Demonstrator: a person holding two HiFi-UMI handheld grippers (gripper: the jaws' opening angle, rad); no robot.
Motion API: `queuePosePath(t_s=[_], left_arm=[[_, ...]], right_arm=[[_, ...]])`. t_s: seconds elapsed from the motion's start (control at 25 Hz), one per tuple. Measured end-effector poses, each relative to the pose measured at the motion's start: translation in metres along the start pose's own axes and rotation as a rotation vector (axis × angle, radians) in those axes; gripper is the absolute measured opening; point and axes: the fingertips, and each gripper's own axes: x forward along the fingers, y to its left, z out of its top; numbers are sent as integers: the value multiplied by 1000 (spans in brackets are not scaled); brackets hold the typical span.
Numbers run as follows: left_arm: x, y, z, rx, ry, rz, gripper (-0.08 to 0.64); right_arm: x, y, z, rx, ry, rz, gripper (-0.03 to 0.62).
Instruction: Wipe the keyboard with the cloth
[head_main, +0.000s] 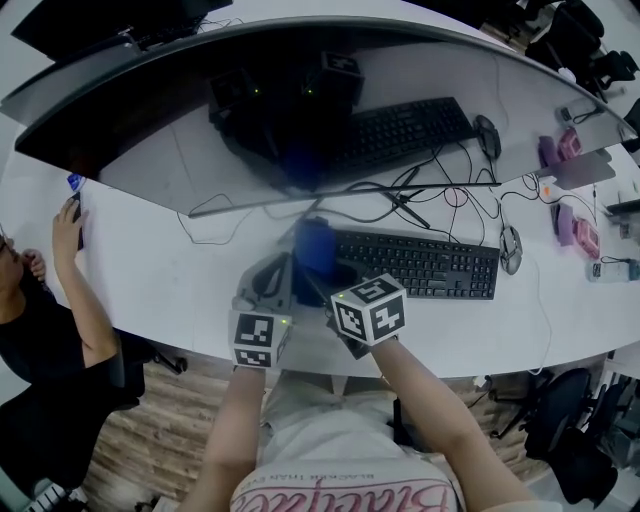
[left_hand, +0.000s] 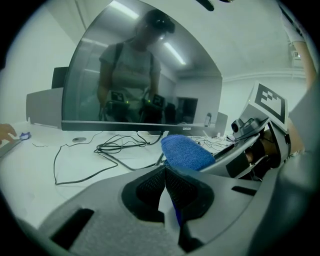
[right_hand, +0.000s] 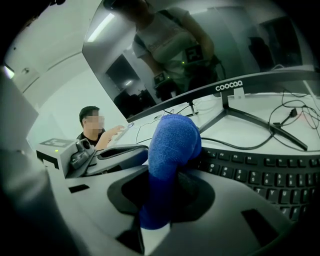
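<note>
Right gripper (right_hand: 161, 187): jaws clamped on a thick blue terry cloth (right_hand: 172, 142), which stands up out of them. Left gripper (left_hand: 165, 175): jaws pressed together, pinching an edge of the same cloth. Cloth sits at the left end of a black rectangular keyboard (head_main: 425, 265) on a white desk (head_main: 170, 285), in front of a curved dark monitor (head_main: 300, 90).

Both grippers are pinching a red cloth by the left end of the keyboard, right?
Not red: the cloth is blue, as the right gripper view shows. The rest holds: the left gripper and right gripper both pinch it by the left end of the keyboard.
</note>
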Motion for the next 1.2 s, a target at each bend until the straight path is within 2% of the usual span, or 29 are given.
queuePosePath(t_s=[0.28,0.52,1.2], left_arm=[[6,-14,0,3,4,21,5],[11,-25,1,6,12,34,5],[39,-83,15,41,13,19,5]], right_arm=[[-9,-8,-5,-14,0,22,98],[-20,-19,-8,-38,5,8,98],[-68,-65,-20,-49,21,-23,98]])
